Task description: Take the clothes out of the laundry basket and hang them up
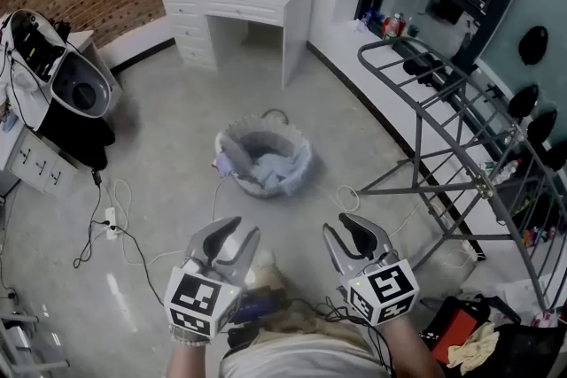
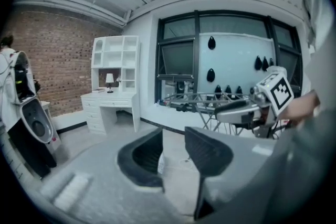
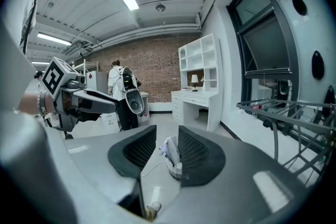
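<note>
Grey clothes [image 1: 270, 168] in laundry basket [image 1: 232, 137] likely soft, light, pinch top fold; left hand-held gripper [image 1: 241, 231], right hand-held gripper [image 1: 347, 228] both apart, empty.

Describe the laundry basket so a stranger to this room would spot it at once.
From the white desk at the room's far end, look nearer across the grey floor. The round, pale frilled laundry basket sits alone mid-floor, left of the grey metal drying rack; it alone holds crumpled clothes.
</note>
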Demonstrator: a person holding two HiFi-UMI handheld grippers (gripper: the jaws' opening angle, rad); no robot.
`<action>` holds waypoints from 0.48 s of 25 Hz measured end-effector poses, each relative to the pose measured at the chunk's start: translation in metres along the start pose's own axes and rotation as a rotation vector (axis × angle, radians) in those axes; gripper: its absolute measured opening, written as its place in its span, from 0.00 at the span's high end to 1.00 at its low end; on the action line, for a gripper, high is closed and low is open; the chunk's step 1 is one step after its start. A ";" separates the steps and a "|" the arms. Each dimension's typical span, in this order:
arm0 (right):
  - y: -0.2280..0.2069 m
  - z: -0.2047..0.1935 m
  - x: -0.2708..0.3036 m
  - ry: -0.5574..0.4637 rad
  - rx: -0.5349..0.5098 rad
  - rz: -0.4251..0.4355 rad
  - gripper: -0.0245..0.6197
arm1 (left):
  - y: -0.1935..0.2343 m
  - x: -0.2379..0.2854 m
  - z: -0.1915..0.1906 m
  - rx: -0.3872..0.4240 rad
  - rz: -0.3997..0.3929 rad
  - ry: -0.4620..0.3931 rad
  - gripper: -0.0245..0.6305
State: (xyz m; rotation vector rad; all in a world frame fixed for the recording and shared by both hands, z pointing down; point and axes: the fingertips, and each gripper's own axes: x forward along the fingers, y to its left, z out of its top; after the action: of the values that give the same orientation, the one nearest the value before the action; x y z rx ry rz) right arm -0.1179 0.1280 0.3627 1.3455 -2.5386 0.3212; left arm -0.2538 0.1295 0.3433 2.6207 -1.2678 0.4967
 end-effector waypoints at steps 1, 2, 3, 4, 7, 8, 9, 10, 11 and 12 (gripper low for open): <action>-0.005 0.004 0.011 0.006 0.005 -0.007 0.78 | 0.012 0.009 0.004 0.009 -0.007 0.000 0.78; -0.010 0.007 0.022 0.011 0.012 -0.015 0.78 | 0.023 0.019 0.009 0.016 -0.015 0.001 0.78; -0.015 0.011 0.032 0.015 0.019 -0.024 0.78 | 0.034 0.028 0.012 0.021 -0.024 0.005 0.78; -0.020 0.014 0.043 0.020 0.027 -0.036 0.78 | 0.045 0.036 0.016 0.028 -0.035 0.011 0.78; -0.037 0.021 0.074 0.034 0.054 -0.073 0.78 | 0.071 0.064 0.027 0.046 -0.085 0.027 0.78; -0.043 0.023 0.084 0.039 0.062 -0.084 0.78 | 0.078 0.074 0.029 0.052 -0.105 0.033 0.78; -0.049 0.025 0.093 0.041 0.068 -0.094 0.78 | 0.085 0.085 0.031 0.060 -0.123 0.039 0.77; -0.056 0.027 0.103 0.042 0.072 -0.103 0.78 | 0.092 0.096 0.032 0.068 -0.140 0.044 0.77; -0.063 0.029 0.113 0.040 0.075 -0.110 0.78 | 0.100 0.107 0.034 0.076 -0.154 0.046 0.76; -0.070 0.031 0.123 0.038 0.079 -0.118 0.78 | 0.107 0.118 0.035 0.081 -0.166 0.046 0.75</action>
State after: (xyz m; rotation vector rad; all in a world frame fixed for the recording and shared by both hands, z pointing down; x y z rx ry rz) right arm -0.1302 -0.0154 0.3784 1.4956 -2.4273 0.4233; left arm -0.2623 -0.0326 0.3573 2.7334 -1.0259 0.5867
